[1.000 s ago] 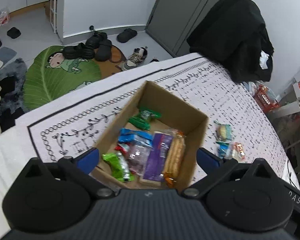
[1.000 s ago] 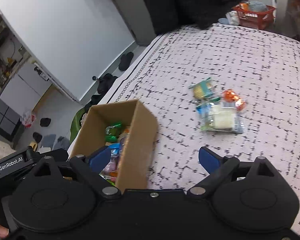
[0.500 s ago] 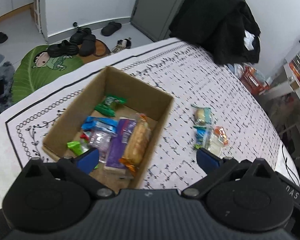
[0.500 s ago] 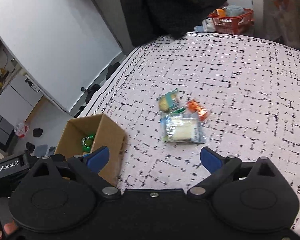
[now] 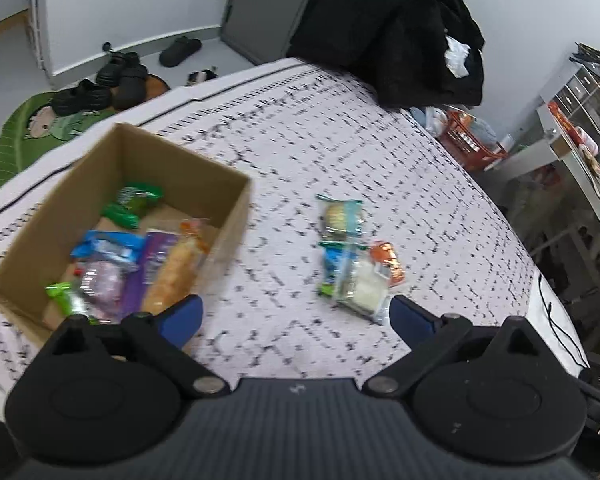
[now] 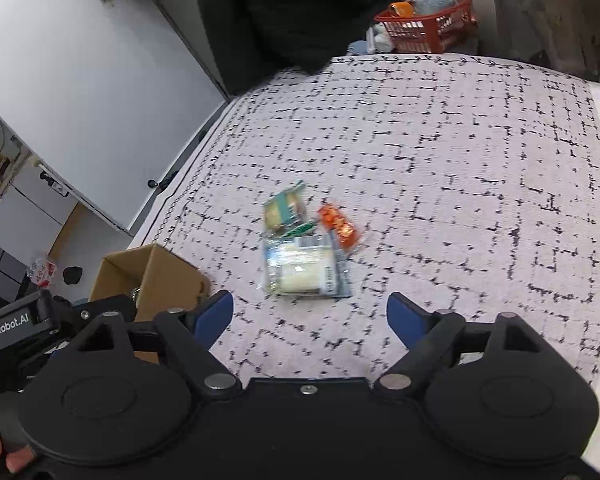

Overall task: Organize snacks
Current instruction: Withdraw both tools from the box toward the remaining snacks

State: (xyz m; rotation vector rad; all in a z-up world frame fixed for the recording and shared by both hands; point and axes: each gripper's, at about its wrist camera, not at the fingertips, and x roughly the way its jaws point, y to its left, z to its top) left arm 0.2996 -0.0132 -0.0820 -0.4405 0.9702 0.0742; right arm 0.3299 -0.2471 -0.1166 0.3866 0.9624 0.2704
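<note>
With nothing between them, the right gripper (image 6: 310, 314) jaws, just narrowed but apart, should be centred over the clear white-filled packet (image 6: 300, 266) right of the cardboard box (image 6: 148, 276); the left gripper (image 5: 296, 316) jaws are also apart.

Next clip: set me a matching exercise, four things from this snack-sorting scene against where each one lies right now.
Things:
1. purple packet
2. orange packet
3. black garment
4. red basket

Places:
A. bare on the patterned cloth
B. on the floor past the table
C. inside the cardboard box
D. heaped at the table's far edge

Pairs: 1-C, 2-A, 3-D, 4-B
</note>
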